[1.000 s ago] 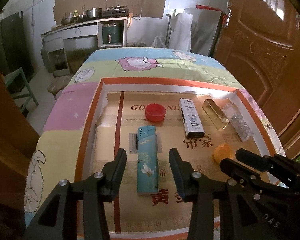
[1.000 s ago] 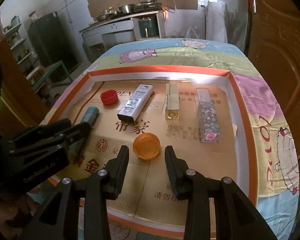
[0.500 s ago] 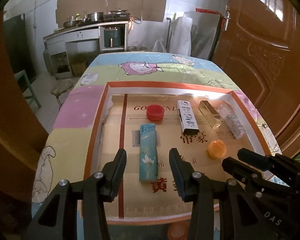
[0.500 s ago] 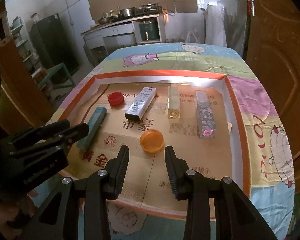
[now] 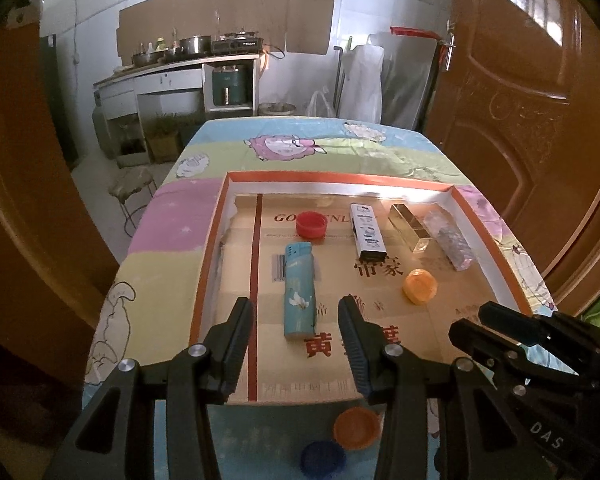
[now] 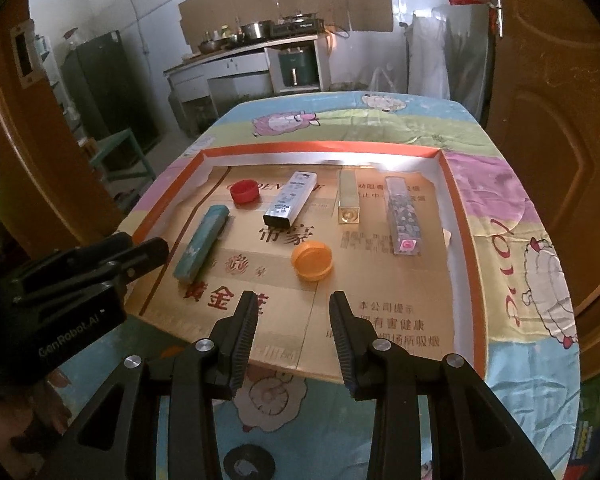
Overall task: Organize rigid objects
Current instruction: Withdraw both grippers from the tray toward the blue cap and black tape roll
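A shallow cardboard tray (image 5: 490, 240) (image 6: 462, 248) with an orange rim lies on the table. In it lie a blue lighter (image 5: 299, 288) (image 6: 202, 242), a red cap (image 5: 311, 224) (image 6: 244, 191), a white patterned box (image 5: 367, 232) (image 6: 290, 204), a gold box (image 5: 410, 226) (image 6: 349, 202), a clear patterned box (image 5: 452, 242) (image 6: 402, 216) and an orange cap (image 5: 420, 286) (image 6: 312, 260). My left gripper (image 5: 296, 318) is open and empty, above the tray's near edge behind the lighter. My right gripper (image 6: 294, 312) is open and empty, behind the orange cap.
An orange cap (image 5: 356, 428) and a blue cap (image 5: 323, 458) lie on the cartoon tablecloth (image 6: 528, 280) in front of the tray. A dark ring-shaped item (image 6: 250, 466) lies near the table's front. A wooden door (image 5: 540, 100) stands at the right, a kitchen counter (image 5: 180, 68) behind.
Both grippers have drawn back and up from the tray, so more of the table's near edge and the loose caps show. The objects have not moved.
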The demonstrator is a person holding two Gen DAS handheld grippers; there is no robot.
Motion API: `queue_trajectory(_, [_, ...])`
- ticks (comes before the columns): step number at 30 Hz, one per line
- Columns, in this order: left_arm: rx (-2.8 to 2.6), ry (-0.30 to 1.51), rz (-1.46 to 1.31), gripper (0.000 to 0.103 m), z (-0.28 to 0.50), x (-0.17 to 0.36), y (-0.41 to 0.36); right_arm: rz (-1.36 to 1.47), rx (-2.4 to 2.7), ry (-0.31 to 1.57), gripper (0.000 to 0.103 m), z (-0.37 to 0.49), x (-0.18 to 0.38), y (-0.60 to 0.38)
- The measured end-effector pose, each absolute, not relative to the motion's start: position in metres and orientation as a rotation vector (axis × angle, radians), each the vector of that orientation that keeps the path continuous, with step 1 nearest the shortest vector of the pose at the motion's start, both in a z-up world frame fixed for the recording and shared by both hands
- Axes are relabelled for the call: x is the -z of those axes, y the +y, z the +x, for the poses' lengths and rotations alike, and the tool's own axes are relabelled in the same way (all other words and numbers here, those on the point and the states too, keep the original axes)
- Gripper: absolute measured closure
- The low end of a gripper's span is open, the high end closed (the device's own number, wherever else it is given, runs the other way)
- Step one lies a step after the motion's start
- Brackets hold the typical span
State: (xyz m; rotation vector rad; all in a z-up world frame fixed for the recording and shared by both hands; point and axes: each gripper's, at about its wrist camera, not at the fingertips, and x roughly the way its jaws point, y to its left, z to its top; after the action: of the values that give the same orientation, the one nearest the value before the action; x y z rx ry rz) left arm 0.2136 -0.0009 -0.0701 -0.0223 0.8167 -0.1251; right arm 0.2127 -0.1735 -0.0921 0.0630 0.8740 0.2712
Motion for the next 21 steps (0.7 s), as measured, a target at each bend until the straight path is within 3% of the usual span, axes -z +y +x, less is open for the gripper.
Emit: queue_trajectory(21, [0.123,0.775,-0.010,0.059,0.168,0.055,0.001,0.051,-0.268,0.851,0.065,0.167,0.077,-0.174])
